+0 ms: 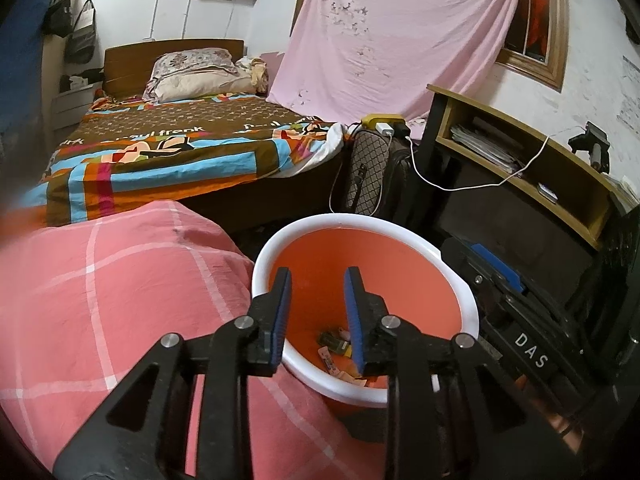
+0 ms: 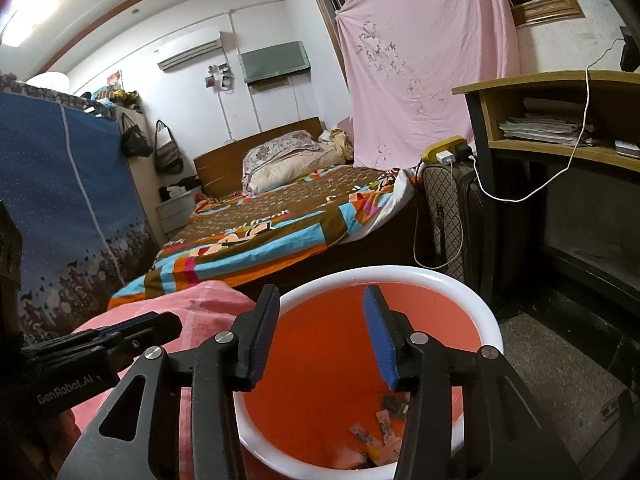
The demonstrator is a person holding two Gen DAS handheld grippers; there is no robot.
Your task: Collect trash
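An orange bin with a white rim (image 1: 276, 248) (image 2: 400, 270) stands on the floor right below both grippers. Small wrappers and scraps of trash (image 1: 336, 348) (image 2: 380, 432) lie on its bottom. My left gripper (image 1: 319, 280) hangs over the bin's left side, open a little, with nothing between its blue pads. My right gripper (image 2: 321, 300) is over the bin too, open wider and empty. The right gripper's black body shows in the left wrist view at the bin's right edge, and the left gripper shows low at the left in the right wrist view.
A pink checked cloth (image 1: 120, 300) (image 2: 208, 300) bulges against the bin's left side. Behind it is a bed with a colourful cover (image 1: 180, 152) (image 2: 280, 224). A patterned suitcase (image 1: 368, 168) (image 2: 444, 216) and a desk with a shelf (image 1: 520, 152) (image 2: 560, 148) stand to the right, a white cable (image 1: 460, 188) hanging between them.
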